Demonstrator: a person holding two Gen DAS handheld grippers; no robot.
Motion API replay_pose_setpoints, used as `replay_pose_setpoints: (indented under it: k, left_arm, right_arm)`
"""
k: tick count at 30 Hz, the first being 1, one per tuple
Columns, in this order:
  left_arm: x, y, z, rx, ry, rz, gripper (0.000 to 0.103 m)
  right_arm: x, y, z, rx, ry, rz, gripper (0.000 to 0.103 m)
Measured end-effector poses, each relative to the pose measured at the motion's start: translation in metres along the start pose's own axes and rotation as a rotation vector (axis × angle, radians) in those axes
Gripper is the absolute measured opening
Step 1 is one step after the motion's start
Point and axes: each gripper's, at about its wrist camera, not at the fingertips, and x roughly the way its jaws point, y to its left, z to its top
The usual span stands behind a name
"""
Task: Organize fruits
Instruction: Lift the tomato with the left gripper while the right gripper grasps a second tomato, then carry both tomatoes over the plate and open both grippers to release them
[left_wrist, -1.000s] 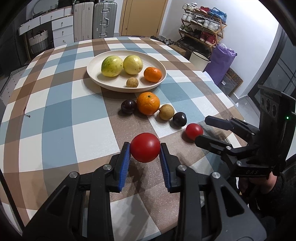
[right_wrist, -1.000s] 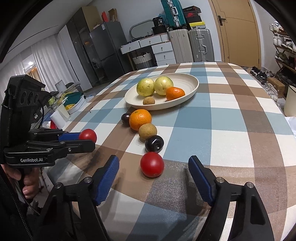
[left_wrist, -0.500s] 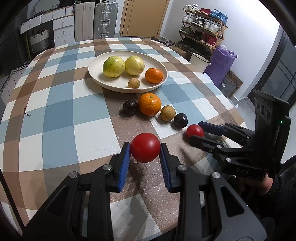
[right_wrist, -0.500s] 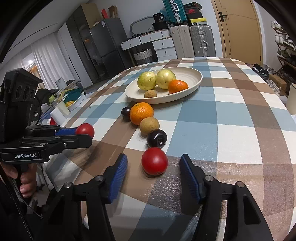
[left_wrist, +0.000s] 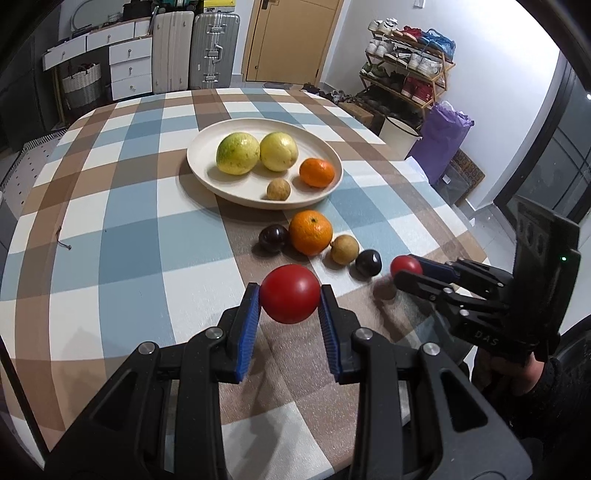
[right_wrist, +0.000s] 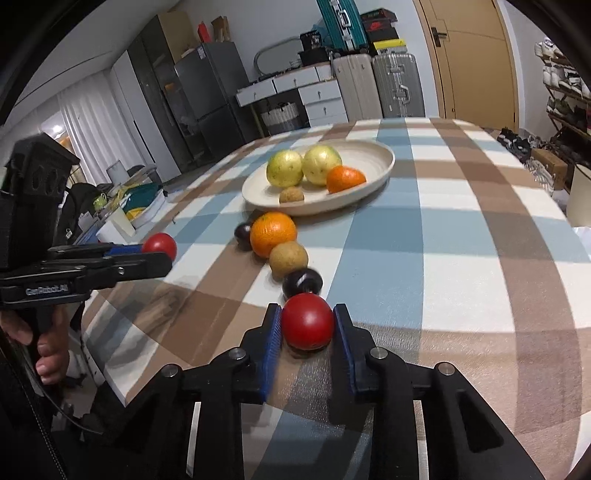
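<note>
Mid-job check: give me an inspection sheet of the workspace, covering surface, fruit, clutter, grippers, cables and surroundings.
Surface: table with checked cloth.
Job's things: plate holds two yellow-green fruits, a small orange and a small brown fruit; on the cloth lie a large orange, two dark plums and a brown fruit.
Clutter: nothing seen.
Grippers: left gripper shut on a red tomato; right gripper shut on a second red tomato.
Cables: nothing seen.
Surroundings: suitcases, shoe rack, fridge.

suitcases (left_wrist: 192, 48), shoe rack (left_wrist: 406, 62), fridge (right_wrist: 207, 99)
</note>
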Motion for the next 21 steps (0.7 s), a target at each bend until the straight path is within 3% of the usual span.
replay_pose_setpoints:
  k: [14, 21]
  left_arm:
    - [0.015, 0.004, 0.044, -0.010, -0.024, -0.036, 0.029]
    - [0.035, 0.008, 0.069, -0.007, -0.005, -0.042, 0.029]
  right_arm:
    - [-0.004, 0.003, 0.043, -0.023, -0.038, 0.003, 0.029]
    - [0.008, -0.007, 0.067, 0.019, -0.043, 0.051, 0.029]
